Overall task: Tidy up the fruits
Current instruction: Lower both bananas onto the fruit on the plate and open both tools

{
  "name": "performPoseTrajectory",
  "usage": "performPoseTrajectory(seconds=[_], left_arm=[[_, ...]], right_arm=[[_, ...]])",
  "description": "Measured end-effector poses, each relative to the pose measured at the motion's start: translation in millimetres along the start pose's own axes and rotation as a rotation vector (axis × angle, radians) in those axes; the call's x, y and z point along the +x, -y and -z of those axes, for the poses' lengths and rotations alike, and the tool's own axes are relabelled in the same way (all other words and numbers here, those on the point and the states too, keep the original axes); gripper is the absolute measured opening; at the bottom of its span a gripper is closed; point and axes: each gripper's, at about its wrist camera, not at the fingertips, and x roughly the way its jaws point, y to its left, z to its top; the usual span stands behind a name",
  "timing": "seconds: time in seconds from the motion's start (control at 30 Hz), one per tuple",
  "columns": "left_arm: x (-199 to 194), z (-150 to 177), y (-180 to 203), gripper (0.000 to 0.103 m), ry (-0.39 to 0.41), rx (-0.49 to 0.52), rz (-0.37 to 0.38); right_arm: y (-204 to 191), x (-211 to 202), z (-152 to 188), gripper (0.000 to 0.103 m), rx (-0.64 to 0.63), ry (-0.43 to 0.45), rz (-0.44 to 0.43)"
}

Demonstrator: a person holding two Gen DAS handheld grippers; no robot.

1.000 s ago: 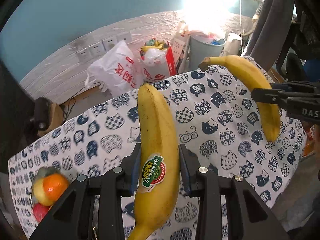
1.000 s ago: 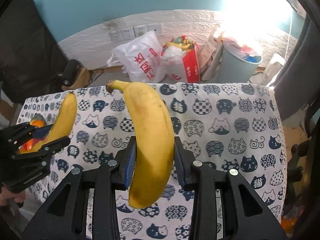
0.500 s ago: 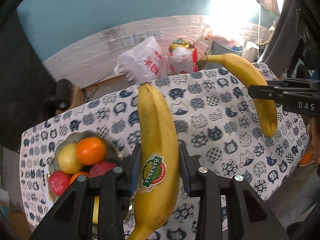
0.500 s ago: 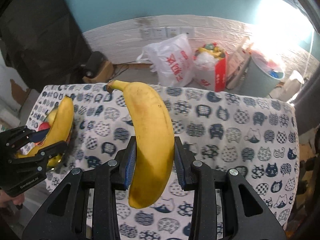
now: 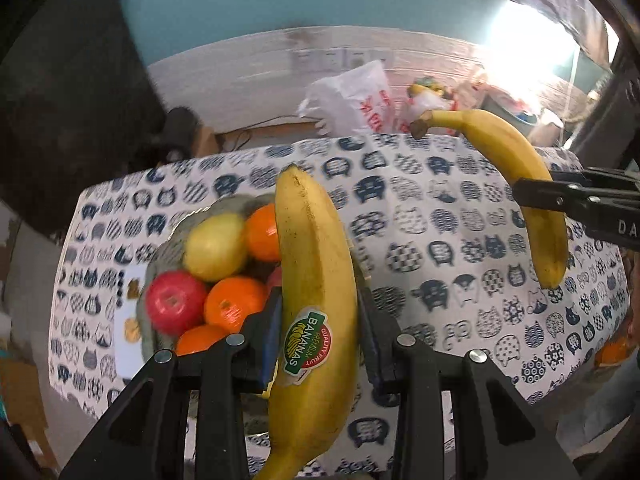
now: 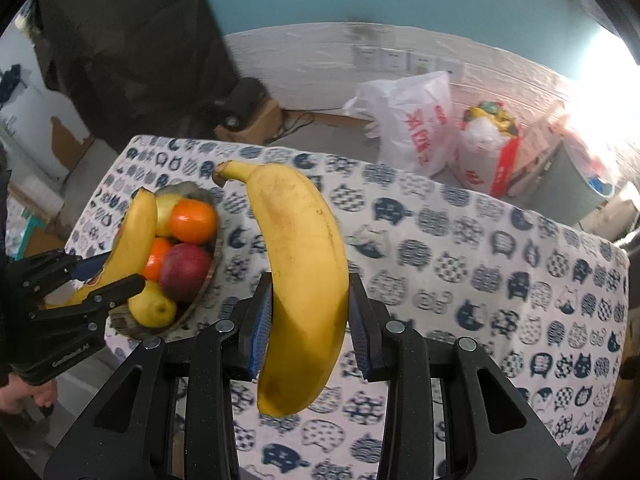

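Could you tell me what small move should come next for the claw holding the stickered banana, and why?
Probably lower the left claw toward the bowl: its stickered banana already hangs over the fruit there, still clamped, so setting it down comes before opening.

Table [image 6: 460,240] draped in white cloth [image 5: 440,248] printed with dark blue cat heads. Fruit bowl [image 6: 208,276] sits on it toward left end, near the edge. Pale patch [image 5: 130,300] beside bowl, possibly paper; too blurred to tell.
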Motion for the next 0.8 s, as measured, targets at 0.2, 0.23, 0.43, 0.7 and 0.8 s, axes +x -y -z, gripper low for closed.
performPoseTrajectory(seconds=[0.2, 0.23, 0.43, 0.7, 0.8], left_arm=[[2.6, 8.0, -31.0, 0.035, -0.008, -0.067, -0.009], [4.2, 8.8, -34.4, 0.036, -0.012, -0.078, -0.006], [21.6, 13.6, -49.1, 0.036, -0.045, -0.127, 0.006], [45.4, 18.0, -62.6, 0.036, -0.095, -0.187, 0.01], [40.7, 16.3, -66.7, 0.053, -0.079, -0.179, -0.012]], right_arm=[[-37.5, 20.0, -6.3, 0.033, -0.057, -0.03, -0.028], [-42.7, 23.4, -6.7, 0.033, -0.065, -0.035, -0.03], [-66.5, 41.4, -9.4, 0.033, -0.085, -0.065, -0.053], [-78.1, 55.5, -14.9, 0.033, -0.087, -0.086, -0.058], [-80.6, 60.2, -17.0, 0.033, -0.085, -0.092, -0.061]])
